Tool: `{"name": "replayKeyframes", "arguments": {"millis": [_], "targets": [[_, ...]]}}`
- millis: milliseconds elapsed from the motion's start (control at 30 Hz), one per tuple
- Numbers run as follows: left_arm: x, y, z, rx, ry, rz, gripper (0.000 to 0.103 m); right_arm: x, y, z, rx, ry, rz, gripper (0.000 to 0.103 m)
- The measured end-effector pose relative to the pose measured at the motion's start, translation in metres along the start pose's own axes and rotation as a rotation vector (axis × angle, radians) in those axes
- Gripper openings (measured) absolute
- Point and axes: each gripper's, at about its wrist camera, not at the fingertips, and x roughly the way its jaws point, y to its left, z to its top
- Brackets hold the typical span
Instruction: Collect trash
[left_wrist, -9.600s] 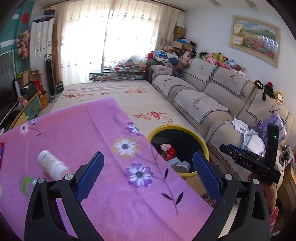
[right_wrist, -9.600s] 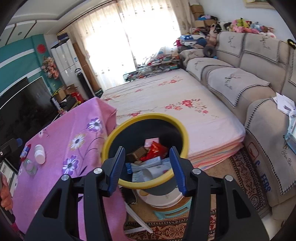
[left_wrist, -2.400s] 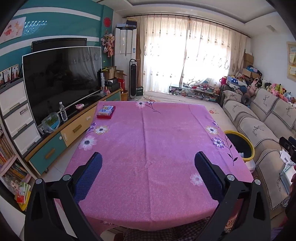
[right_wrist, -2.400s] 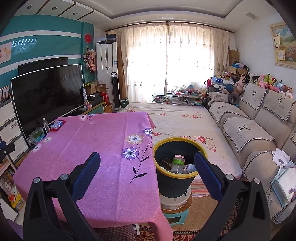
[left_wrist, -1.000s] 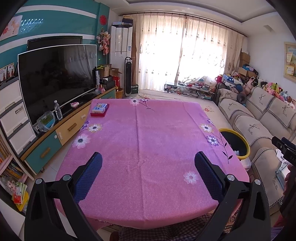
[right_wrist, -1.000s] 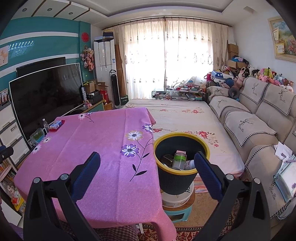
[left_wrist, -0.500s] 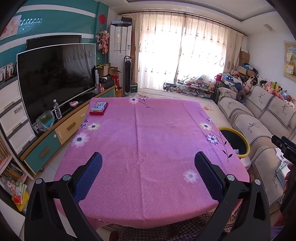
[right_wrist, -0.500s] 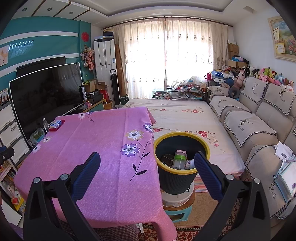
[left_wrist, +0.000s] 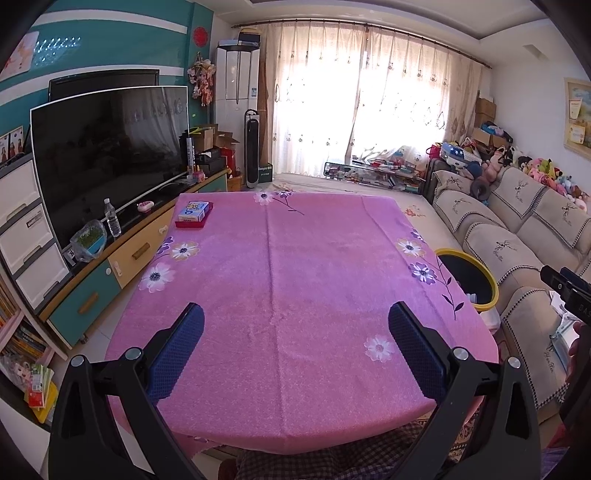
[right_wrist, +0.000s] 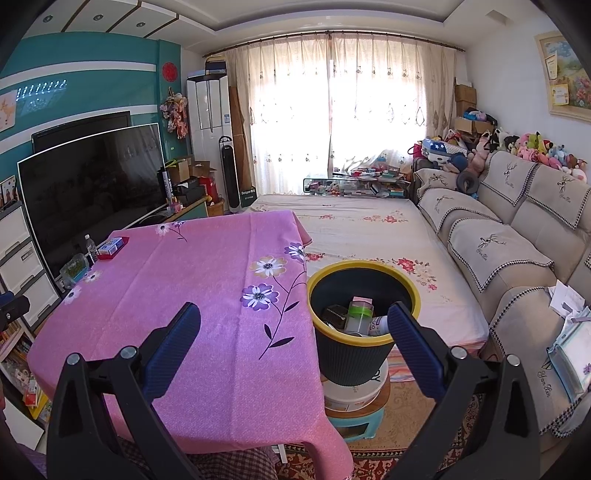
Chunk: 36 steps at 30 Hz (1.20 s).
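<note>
Trash (right_wrist: 360, 317) sits in the yellow-rimmed bin (right_wrist: 364, 266) at 3 o'clock beside the pink counter (left_wrist: 295, 295). Both the left gripper (left_wrist: 295, 345) and right gripper (right_wrist: 293, 345) hold empty jaws wide apart. I think the job looks done; check the small box (left_wrist: 194, 212) at 11 o'clock. No writing reads clearly.

Tablecloth (left_wrist: 295, 295) lies bare except far-corner box (left_wrist: 194, 213).

Tablecloth (left_wrist: 295, 295) matt pink cloth; bin (right_wrist: 354, 363) ribbed dark plastic, glossy yellow rim.
</note>
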Motion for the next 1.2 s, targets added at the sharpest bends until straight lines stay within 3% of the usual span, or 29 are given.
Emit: {"name": "replayKeyframes", "arguments": {"millis": [1033, 1200], "targets": [[0.012, -0.002, -0.003, 0.005, 0.042, -0.012, 0.098, 0.005, 0.002, -0.003, 0.000, 0.010, 0.006, 0.096], [0.018, -0.002, -0.005, -0.025, 0.022, -0.085, 0.098, 0.008, 0.004, -0.004, -0.002, 0.013, 0.010, 0.096]]}}
